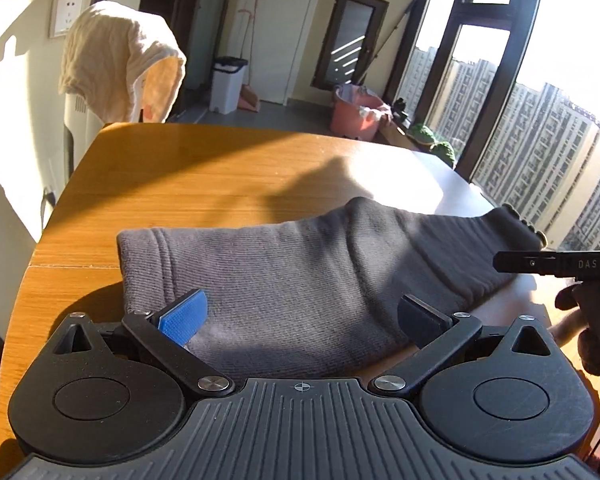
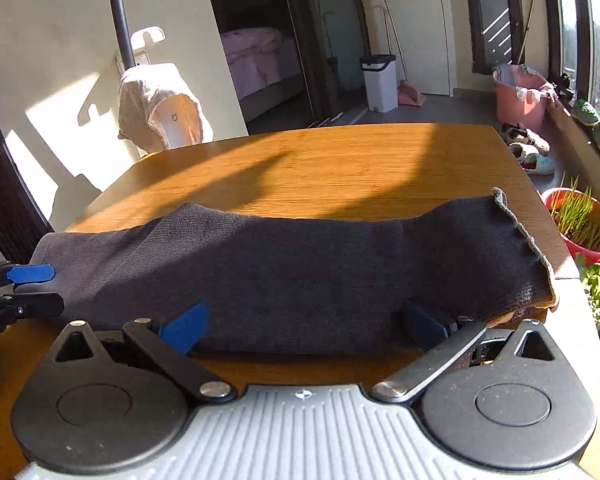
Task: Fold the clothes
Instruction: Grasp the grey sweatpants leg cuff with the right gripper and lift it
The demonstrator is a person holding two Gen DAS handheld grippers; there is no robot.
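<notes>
A dark grey knitted garment (image 1: 300,272) lies folded in a long band across the wooden table (image 1: 204,176). It also shows in the right wrist view (image 2: 300,272). My left gripper (image 1: 304,316) is open, its fingers spread just above the garment's near edge, towards its left end. My right gripper (image 2: 304,326) is open, its fingers wide at the garment's near edge, nothing between them. The left gripper's fingers show at the left edge of the right wrist view (image 2: 28,288), apart, beside the garment's left end. The right gripper's body shows at the right of the left wrist view (image 1: 560,262).
A cream towel (image 1: 120,60) hangs over a white appliance behind the table's far left. A white bin (image 1: 228,84) and a pink bucket (image 1: 356,114) stand on the floor beyond. Potted plants (image 2: 580,220) stand close to the table's right edge (image 2: 556,232). Tall windows run along the right.
</notes>
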